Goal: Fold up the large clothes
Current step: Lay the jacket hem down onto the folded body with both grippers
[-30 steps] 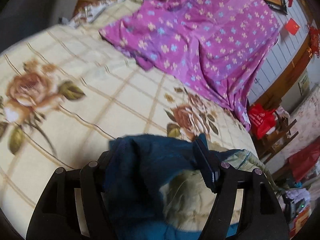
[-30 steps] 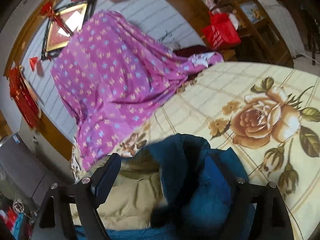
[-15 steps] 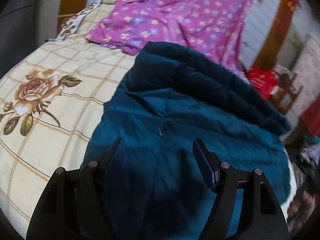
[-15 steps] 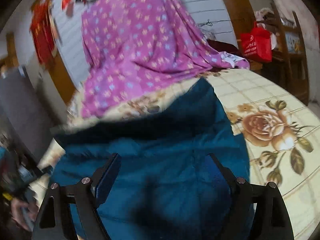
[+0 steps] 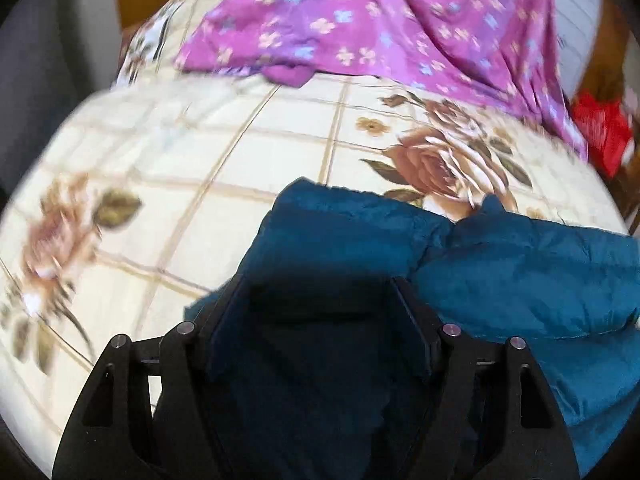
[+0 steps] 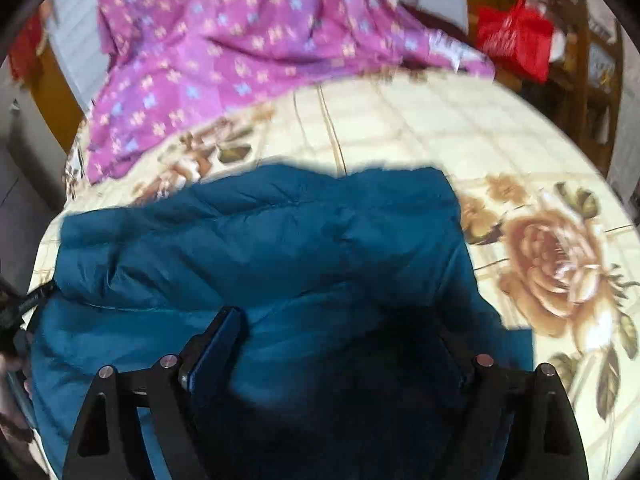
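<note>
A large teal padded jacket (image 5: 500, 280) lies on the cream rose-print bed cover (image 5: 200, 160). My left gripper (image 5: 320, 300) has its fingers spread wide, with a fold of the jacket's left part bunched between them. The jacket also fills the lower part of the right wrist view (image 6: 260, 248). My right gripper (image 6: 340, 328) is likewise spread wide, with the jacket's right part between its fingers. The cloth under both grippers is in dark shadow.
A purple flowered sheet (image 5: 380, 20) is heaped at the far side of the bed, also in the right wrist view (image 6: 220, 40). A red bag (image 6: 516, 40) and wooden furniture stand beyond the bed's right edge. A hand shows at the left edge (image 6: 12, 380).
A second ago the jacket was bunched with its beige lining showing. It was swung up and out, and now lies spread flat on the bed, teal side up. Both grippers came down with it.
</note>
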Demonstrator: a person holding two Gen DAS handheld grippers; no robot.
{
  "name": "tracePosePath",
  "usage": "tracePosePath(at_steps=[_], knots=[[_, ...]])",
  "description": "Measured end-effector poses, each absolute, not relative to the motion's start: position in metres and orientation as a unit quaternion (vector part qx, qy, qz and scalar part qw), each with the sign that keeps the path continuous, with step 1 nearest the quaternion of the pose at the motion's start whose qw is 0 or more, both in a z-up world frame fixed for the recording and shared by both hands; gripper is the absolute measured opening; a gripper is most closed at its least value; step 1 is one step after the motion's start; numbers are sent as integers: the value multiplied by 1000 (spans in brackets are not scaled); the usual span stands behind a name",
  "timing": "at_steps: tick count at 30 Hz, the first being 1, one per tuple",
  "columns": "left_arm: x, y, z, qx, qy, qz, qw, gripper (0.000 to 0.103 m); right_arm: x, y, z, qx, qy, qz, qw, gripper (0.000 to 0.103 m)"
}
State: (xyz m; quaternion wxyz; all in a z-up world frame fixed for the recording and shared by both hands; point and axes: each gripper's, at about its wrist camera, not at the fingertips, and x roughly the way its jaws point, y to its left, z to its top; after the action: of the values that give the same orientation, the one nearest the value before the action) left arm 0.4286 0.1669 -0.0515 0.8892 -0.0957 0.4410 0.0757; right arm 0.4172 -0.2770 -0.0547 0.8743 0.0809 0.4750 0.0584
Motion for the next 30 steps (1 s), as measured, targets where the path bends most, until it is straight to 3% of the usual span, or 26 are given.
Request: tracePosePath(at_steps=[2, 4, 12, 19, 23, 26, 28, 30], knots=[[422, 180, -56, -136, 430, 84, 888, 73, 433, -281, -64, 76, 479, 60, 873, 103], [417, 188, -60, -171, 426, 102, 882, 73, 441, -283, -72, 66, 476, 54, 875, 103], [408, 180, -41, -147, 428, 113, 885, 77, 443, -298, -72, 87, 476, 51, 874, 101], [308, 176, 5, -125, 389, 46, 912, 77, 346, -284, -12, 103, 419, 46, 901, 101], [255, 165, -1, -178, 380, 6, 908, 77, 272, -239, 4, 74, 372, 102, 920, 102], [246, 160, -29, -195, 411, 18, 891, 79, 245, -214, -15, 44, 362, 107, 925, 103], [251, 147, -47, -143, 424, 22, 894, 82, 252, -205, -51, 27, 407, 112, 906, 103], [252, 135, -47, -104, 421, 36, 900, 83, 247, -208, -60, 37, 389, 119, 913, 103]])
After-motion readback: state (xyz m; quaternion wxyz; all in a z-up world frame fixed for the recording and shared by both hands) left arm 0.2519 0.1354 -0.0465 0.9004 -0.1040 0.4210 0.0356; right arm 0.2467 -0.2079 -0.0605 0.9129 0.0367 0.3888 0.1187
